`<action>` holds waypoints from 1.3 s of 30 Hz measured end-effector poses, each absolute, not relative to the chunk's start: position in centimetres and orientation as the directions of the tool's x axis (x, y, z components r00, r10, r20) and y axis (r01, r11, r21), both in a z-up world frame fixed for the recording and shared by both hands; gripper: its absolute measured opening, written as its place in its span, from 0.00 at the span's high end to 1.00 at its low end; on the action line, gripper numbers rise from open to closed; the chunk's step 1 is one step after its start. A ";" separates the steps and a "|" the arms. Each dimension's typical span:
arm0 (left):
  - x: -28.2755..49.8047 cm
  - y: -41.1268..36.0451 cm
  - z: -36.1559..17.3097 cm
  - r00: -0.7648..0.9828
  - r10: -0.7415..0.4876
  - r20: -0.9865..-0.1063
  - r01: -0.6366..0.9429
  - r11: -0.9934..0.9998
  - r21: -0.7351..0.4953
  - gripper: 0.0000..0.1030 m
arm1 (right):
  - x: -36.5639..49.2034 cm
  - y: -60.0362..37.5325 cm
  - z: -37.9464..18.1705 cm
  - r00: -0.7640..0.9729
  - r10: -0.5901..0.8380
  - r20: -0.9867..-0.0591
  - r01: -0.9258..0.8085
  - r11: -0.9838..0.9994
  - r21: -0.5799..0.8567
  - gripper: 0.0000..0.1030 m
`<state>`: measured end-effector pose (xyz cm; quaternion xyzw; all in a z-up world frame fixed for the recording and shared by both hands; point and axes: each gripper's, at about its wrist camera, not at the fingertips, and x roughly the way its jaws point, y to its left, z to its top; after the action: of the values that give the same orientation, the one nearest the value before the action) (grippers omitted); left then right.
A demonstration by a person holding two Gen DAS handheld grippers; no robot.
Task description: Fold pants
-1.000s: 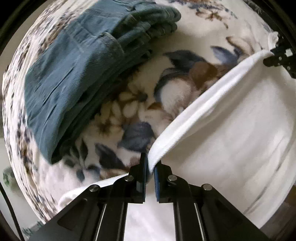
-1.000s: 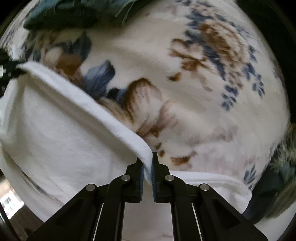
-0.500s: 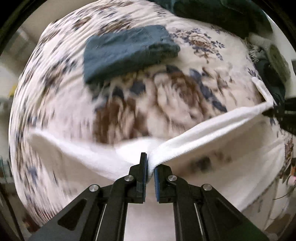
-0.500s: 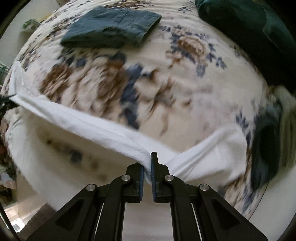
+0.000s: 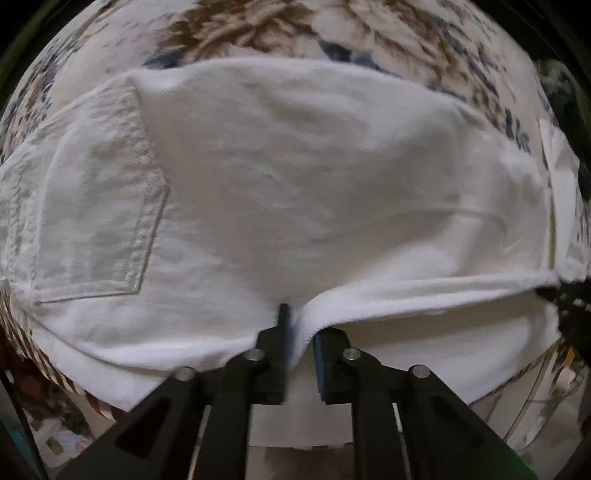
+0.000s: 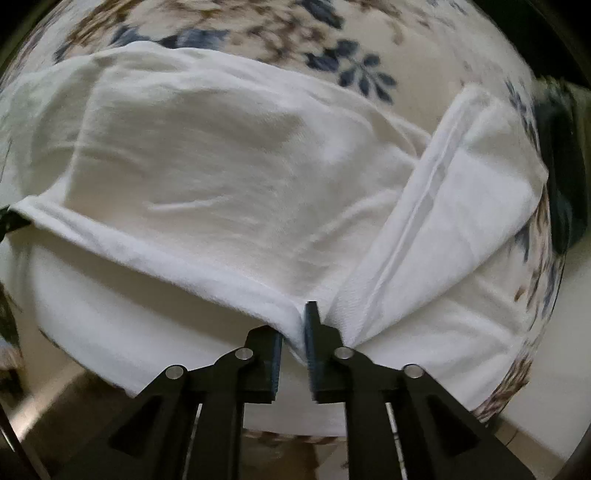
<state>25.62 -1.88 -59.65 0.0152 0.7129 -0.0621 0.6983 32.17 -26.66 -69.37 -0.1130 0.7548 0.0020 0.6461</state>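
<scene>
White pants [image 5: 295,177] lie folded over on a floral blanket [image 5: 258,33], back pocket [image 5: 96,206] at the left. My left gripper [image 5: 301,332] has its jaws slightly parted, with the folded edge of the pants still between the fingers. My right gripper [image 6: 293,332] also has its jaws slightly parted around the same folded edge [image 6: 166,254]. In the right wrist view the pants [image 6: 221,155] spread across the blanket [image 6: 351,40], with a leg end [image 6: 461,192] doubled over at the right.
The bed's front edge runs just below both grippers, with floor beneath. A dark object [image 6: 561,177] sits at the blanket's right edge. The other gripper shows at the far right of the left wrist view [image 5: 569,306].
Both grippers have carried the held edge down and toward the bed's front, laying the top layer over the pants. The jaws have widened a little. The blue folded garment has left the view.
</scene>
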 end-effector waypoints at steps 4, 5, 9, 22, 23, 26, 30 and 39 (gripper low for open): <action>24.4 -1.3 -57.7 0.047 -0.012 -0.999 0.099 0.995 -0.007 0.58 | 32.0 -26.6 -68.3 -0.171 -0.106 -0.980 -0.058 0.994 -0.097 0.27; 24.0 -1.2 -57.2 0.070 0.009 -0.998 0.094 0.995 0.016 0.40 | 32.0 -26.4 -67.7 -0.172 -0.079 -0.982 -0.031 0.997 -0.075 0.17; 22.8 -0.5 -55.3 0.137 0.040 -0.990 0.067 0.997 0.050 0.10 | 30.8 -25.2 -64.9 -0.129 -0.082 -0.988 0.027 0.996 -0.086 0.15; 27.5 -10.2 -51.2 0.237 0.085 -0.968 0.104 0.988 0.112 0.09 | 32.9 -30.8 -59.0 0.005 -0.143 -0.990 0.222 0.965 -0.139 0.11; 27.9 -10.8 -51.2 0.240 0.087 -0.967 0.108 0.987 0.116 0.09 | 33.6 -32.3 -59.5 0.002 -0.139 -0.990 0.243 0.961 -0.134 0.11; 29.3 -12.7 -52.4 0.238 0.115 -0.964 0.116 0.982 0.146 0.09 | 37.8 -36.3 -62.8 0.003 -0.109 -0.994 0.320 0.942 -0.102 0.11; 30.6 -14.1 -54.4 0.223 0.155 -0.962 0.118 0.976 0.184 0.09 | 42.0 -39.1 -66.5 0.006 -0.120 -0.993 0.381 0.918 -0.108 0.11; 29.2 -15.2 -55.7 0.172 0.176 -0.969 0.135 0.970 0.200 0.09 | 44.6 -40.8 -70.1 -0.022 -0.156 -0.988 0.396 0.906 -0.151 0.85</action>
<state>29.24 -15.17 -55.72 0.1209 0.6434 0.0136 0.7558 44.62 -40.81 -70.15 0.0877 0.6866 -0.1989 0.6938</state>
